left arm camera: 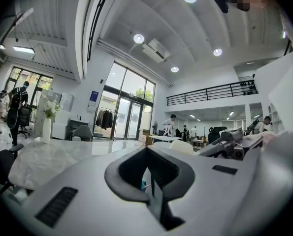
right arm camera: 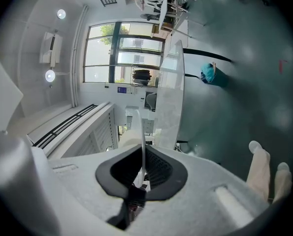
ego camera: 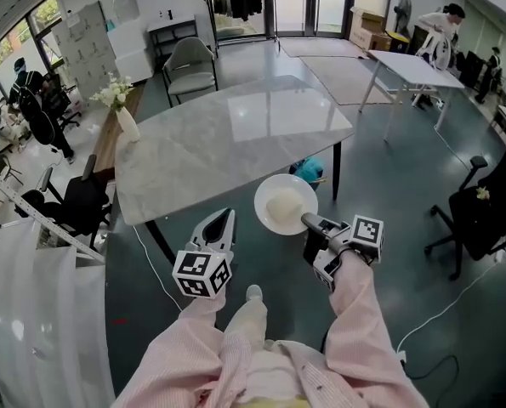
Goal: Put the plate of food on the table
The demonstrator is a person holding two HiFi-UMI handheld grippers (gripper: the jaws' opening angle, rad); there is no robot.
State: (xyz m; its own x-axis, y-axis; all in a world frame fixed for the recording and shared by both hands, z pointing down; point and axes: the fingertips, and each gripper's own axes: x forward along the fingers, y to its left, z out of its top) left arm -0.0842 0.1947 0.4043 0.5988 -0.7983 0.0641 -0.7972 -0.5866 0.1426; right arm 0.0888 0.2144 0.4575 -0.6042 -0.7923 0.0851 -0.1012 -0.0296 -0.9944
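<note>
At the far left of the marble tabletop (ego camera: 235, 138) a white vase (ego camera: 127, 124) of pale flowers stands upright near the edge. The rest of the slab is bare and glossy.

In front of the tabletop's near edge, over the dark floor, the left claw (ego camera: 218, 226) points toward the slab. In the left gripper view its dark pads meet at the tips and there is nothing between them.

Just to its right is the plate (ego camera: 264, 218), round and white, with a pale mound of food (ego camera: 284, 204) at its middle. It is in the air, level, near the tabletop's near right corner but off the slab and not resting on it.

The right claw (ego camera: 307, 220) pinches the plate's rim on the side nearest the person. In the right gripper view the plate shows edge-on as a thin white line running down between the pads, which are drawn almost together on it.

Under the tabletop's right corner a blue-green object (ego camera: 309, 169) lies on the floor. Farther right a black office chair (ego camera: 480, 211) stands well apart from the table.
</note>
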